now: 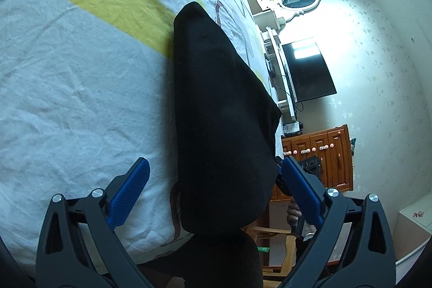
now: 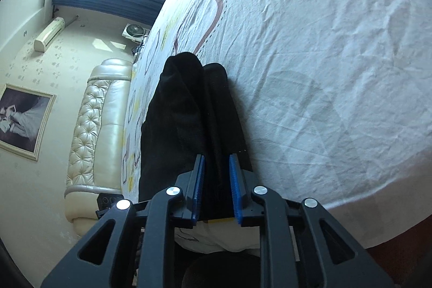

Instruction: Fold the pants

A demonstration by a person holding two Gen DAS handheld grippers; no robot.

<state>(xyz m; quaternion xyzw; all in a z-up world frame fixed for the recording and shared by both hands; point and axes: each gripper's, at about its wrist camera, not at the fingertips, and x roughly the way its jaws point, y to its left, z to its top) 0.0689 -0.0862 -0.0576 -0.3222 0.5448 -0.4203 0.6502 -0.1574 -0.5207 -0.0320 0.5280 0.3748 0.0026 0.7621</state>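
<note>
Black pants (image 1: 221, 109) lie along bed (image 1: 67, 88) edge; left tongs (image 1: 216, 180) spread wide; right tongs (image 2: 216, 174) clamped on pants.

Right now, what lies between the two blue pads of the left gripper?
In the left wrist view, the black pants lie between the open left gripper's pads, on the bed sheet; neither pad touches them.

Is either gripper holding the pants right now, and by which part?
The right gripper is shut on the black pants, pinching their near edge. The left gripper is open, holding nothing.
</note>
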